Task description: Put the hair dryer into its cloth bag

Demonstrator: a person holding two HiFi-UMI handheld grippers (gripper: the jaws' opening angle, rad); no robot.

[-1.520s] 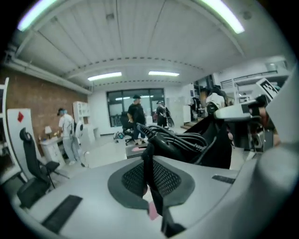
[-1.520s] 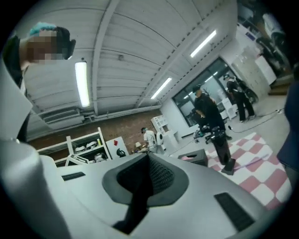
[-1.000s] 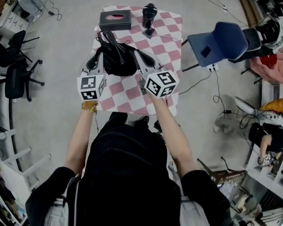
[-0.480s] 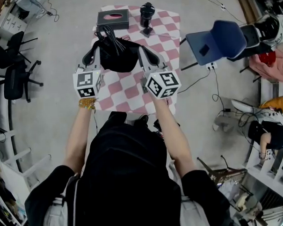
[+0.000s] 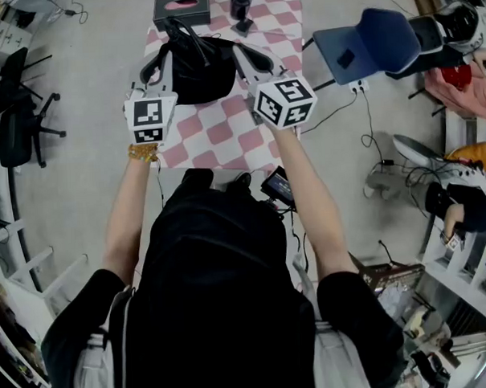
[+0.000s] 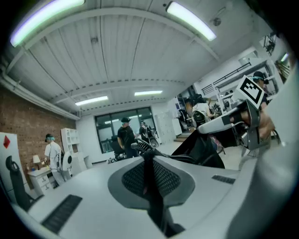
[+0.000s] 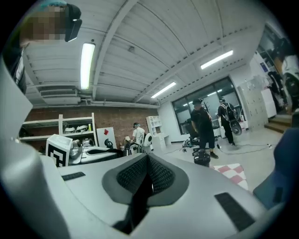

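The black cloth bag [image 5: 196, 75] hangs in the air above the pink-and-white checked table [image 5: 224, 134], stretched between my two grippers. Black cord loops [image 5: 186, 37] stick out of its mouth; the hair dryer's body is hidden inside. My left gripper [image 5: 165, 62] is shut on the bag's left edge, and in the left gripper view a strip of black cloth [image 6: 150, 186] runs between its shut jaws [image 6: 148, 156]. My right gripper [image 5: 242, 52] is shut on the bag's right edge, with black cloth [image 7: 139, 198] pinched between its jaws [image 7: 147, 158].
A dark tissue box [image 5: 182, 7] and a black upright device [image 5: 241, 3] stand at the table's far end. A blue chair [image 5: 377, 40] stands to the right with cables on the floor by it. Black office chairs [image 5: 18, 110] stand at the left. People stand in the background [image 7: 203, 126].
Both grippers have risen together with the bag, which now hangs higher over the table and farther up in the head view. Both grips are unchanged.
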